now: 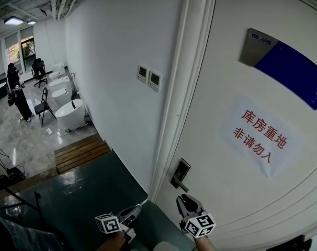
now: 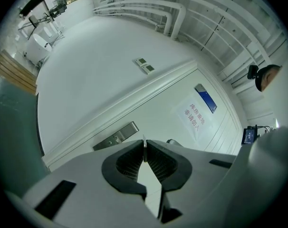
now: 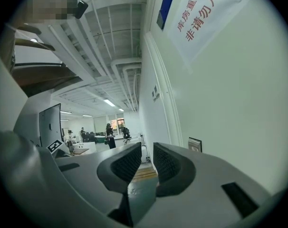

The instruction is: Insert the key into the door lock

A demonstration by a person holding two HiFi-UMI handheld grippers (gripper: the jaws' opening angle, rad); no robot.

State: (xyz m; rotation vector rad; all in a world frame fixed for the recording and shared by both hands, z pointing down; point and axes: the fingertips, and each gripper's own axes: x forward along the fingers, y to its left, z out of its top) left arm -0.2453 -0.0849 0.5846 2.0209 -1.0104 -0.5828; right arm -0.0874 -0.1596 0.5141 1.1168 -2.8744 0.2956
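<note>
Approach stage, key not yet inserted. Your left tool (image 1: pixel 134 212) is closed on the key (image 2: pixel 144 145), which shows in the left gripper view only as a thin pale sliver pinched between the ribbed pads, its tip reaching just past them. Your right tool (image 1: pixel 184 203) holds nothing: its jaws stand a little apart, with only floor and the far room visible through the gap. The door lock (image 1: pixel 180 173), a dark plate with its lever, sits near the hinge-free edge of the door (image 1: pixel 237 51), close beside the door frame (image 1: pixel 171 140) and below and left of the paper notice (image 1: pixel 260 135). Both tools hang below the lock and apart from it, the right one nearer the plate. Done, as far as can be judged: the key is in hand and has been brought to the door. Left: lining the tip up with the keyhole, which is too small to make out here, and pushing the key in. The key appears edge-on, its long axis running along the jaws and pointing toward the door face, aimed somewhat to one side of the lock plate rather than at it.
</note>
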